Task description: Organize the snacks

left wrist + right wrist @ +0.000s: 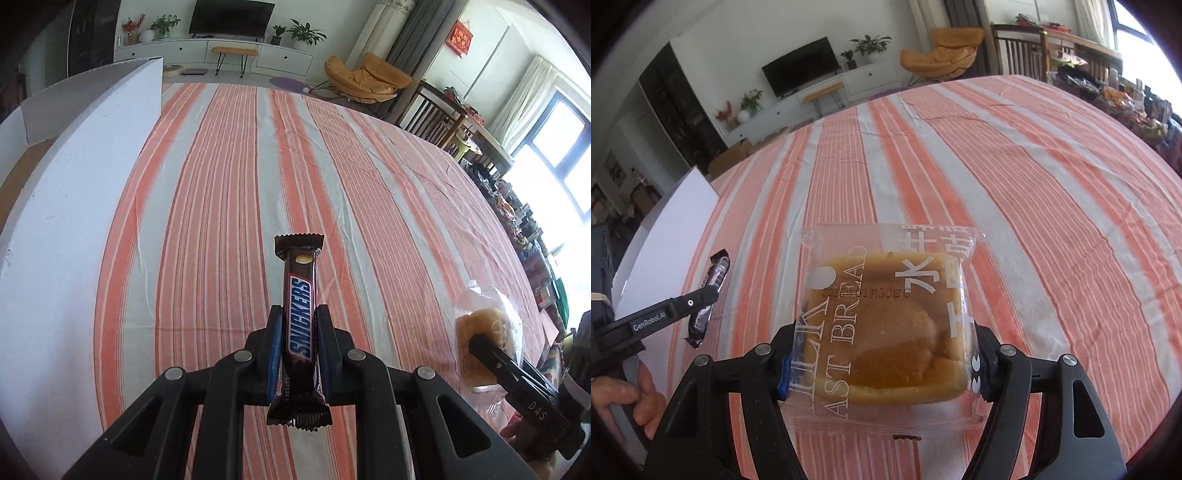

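Note:
A brown Snickers bar (300, 317) stands up between the fingers of my left gripper (298, 314), which is shut on its lower half above the striped tablecloth (221, 184). In the right wrist view the same bar (711, 295) and the left gripper (713, 291) show at the left edge. My right gripper (882, 354) is shut on a clear packet of toast bread (886, 325), its pads pressing both sides of the wrapper. The left wrist view shows that bread packet (487, 339) at the right, with one right finger (495, 354) across it.
A white box (74, 206) with an upright flap stands on the left of the table; its wall (668, 236) also shows in the right wrist view. Beyond the far edge are a TV cabinet, an orange chair (369, 79) and wooden chairs. A hand (624, 398) holds the left handle.

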### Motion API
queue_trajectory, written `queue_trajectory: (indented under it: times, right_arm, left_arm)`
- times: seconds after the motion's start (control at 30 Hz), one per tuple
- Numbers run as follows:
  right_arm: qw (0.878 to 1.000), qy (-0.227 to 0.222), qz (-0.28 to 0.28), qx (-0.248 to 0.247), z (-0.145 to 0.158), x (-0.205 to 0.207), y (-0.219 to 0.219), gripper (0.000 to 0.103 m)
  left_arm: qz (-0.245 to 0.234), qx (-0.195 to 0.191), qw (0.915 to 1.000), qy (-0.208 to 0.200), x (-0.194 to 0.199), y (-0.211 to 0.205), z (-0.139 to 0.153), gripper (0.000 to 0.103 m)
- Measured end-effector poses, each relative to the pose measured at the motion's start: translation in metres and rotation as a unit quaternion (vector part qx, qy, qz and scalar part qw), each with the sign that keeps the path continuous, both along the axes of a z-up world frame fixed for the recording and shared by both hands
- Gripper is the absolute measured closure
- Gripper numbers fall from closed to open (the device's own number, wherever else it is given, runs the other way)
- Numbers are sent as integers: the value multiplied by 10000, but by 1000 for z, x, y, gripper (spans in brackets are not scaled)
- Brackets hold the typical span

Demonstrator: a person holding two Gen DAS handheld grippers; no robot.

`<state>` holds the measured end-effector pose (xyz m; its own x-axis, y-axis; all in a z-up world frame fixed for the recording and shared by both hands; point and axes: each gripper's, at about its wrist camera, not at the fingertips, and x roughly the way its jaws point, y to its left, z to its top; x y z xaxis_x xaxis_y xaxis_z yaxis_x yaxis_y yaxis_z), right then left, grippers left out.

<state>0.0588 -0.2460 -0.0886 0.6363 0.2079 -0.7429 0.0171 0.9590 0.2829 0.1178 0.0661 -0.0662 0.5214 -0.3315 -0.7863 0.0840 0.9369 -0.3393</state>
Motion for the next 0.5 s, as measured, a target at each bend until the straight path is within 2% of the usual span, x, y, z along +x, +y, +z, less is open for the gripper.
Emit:
queue_trajectory:
  times: [0.17,0.3,0.4,0.5]
  right_arm:
    - [9993,217,148,273,7,-6,8,30]
    - [9967,-34,690,434,44,-10,44,30]
    - [9878,-357,1393,593,86,-12,94,30]
    - [9697,-572,2252,754,125,-13,159,30]
  left_arm:
    - [-143,-692,9972,-237,-43,18,53,86]
    - [44,-882,9934,-737,-80,62,106,86]
    - [507,-692,9912,-1009,-94,110,131,86]
    - [1237,-207,9860,-1100,-99,166,135,86]
